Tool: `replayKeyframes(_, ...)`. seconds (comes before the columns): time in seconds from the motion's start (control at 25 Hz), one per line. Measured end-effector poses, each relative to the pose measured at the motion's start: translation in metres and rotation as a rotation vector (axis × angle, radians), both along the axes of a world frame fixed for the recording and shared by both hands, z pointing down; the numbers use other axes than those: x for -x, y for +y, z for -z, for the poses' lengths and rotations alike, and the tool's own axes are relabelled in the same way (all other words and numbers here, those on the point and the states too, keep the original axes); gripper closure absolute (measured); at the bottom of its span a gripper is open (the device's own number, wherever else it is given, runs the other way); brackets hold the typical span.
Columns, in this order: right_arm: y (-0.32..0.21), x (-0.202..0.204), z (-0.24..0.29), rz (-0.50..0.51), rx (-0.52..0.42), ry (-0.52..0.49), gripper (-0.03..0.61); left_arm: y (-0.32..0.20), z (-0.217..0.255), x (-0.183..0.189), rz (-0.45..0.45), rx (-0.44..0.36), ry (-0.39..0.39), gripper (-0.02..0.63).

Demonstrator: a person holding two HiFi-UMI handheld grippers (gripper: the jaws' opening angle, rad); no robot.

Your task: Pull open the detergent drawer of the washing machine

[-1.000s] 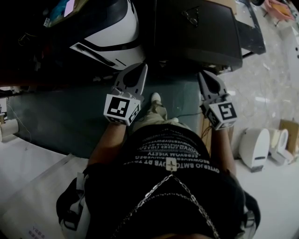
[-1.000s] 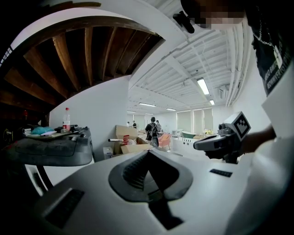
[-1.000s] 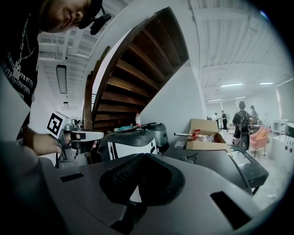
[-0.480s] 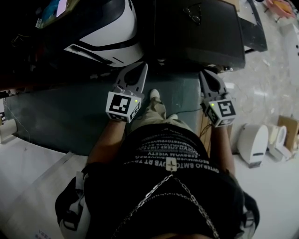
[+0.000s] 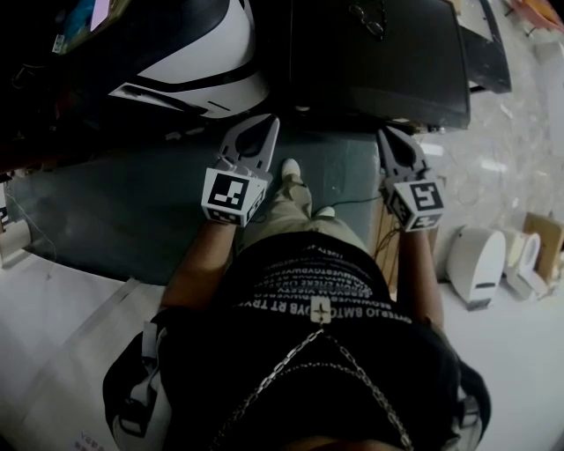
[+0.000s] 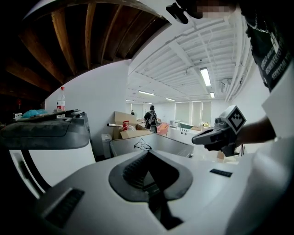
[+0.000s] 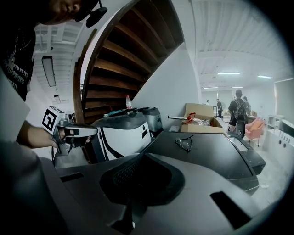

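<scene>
The washing machine (image 5: 379, 62) is the dark-topped unit ahead of me, with a pair of glasses (image 5: 370, 16) lying on its lid. Its detergent drawer does not show in any view. My left gripper (image 5: 267, 125) hangs shut and holds nothing, short of the machine's front edge. My right gripper (image 5: 388, 136) is level with it, also shut and holding nothing. In the left gripper view the shut jaws (image 6: 148, 153) point at the lid (image 6: 151, 144), with the right gripper (image 6: 194, 141) off to the right. The right gripper view looks past its own jaw tips (image 7: 143, 154) to the glasses (image 7: 185, 143).
A white-and-black machine (image 5: 194, 62) stands left of the dark one. A teal mat (image 5: 115, 220) covers the floor under me. White appliances (image 5: 476, 264) sit on the floor at the right. Behind are a cardboard box (image 7: 202, 121), people (image 7: 238, 112) and a wooden stair underside (image 7: 119, 59).
Both grippers have sunk a little, side by side, and stayed shut. The two machines have slid towards the top of the head view.
</scene>
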State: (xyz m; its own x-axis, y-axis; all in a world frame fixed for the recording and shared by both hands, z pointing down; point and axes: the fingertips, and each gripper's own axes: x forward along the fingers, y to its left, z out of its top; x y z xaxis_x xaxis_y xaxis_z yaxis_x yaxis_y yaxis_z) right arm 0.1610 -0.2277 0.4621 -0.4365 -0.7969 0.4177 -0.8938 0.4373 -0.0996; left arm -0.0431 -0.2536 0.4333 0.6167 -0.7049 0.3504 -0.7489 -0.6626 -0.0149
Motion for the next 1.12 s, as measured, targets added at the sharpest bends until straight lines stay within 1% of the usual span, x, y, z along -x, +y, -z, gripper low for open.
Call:
replayKeyframes(0.12, -0.005, -0.002, -0.016, 0.002, 0.016, 0.008, 0.575, -0.005, -0.015, -0.002, -0.005, 0.016, -0.013, 0.617)
replayKeyframes(0.28, -0.008, -0.002, -0.036, -0.001, 0.045, 0.01, 0.575, -0.008, -0.031, -0.007, -0.016, 0.034, -0.005, 0.618)
replayKeyframes(0.4, -0.009, 0.007, -0.045, 0.013, 0.066, -0.017, 0.575, -0.009, -0.047, -0.008, -0.018, 0.068, -0.003, 0.618)
replayKeyframes(0.56, -0.015, 0.011, -0.058, 0.008, 0.08, -0.022, 0.575, -0.013, -0.058, -0.006, -0.021, 0.088, -0.002, 0.617)
replayKeyframes(0.88, -0.03, 0.009, -0.076, -0.042, 0.132, 0.002, 0.575, -0.037, -0.076, 0.002, -0.051, 0.106, -0.031, 0.617)
replayKeyframes(1.12, -0.048, 0.01, -0.096, -0.107, 0.157, 0.009, 0.575, -0.056, -0.095, 0.005, -0.108, 0.132, -0.046, 0.617)
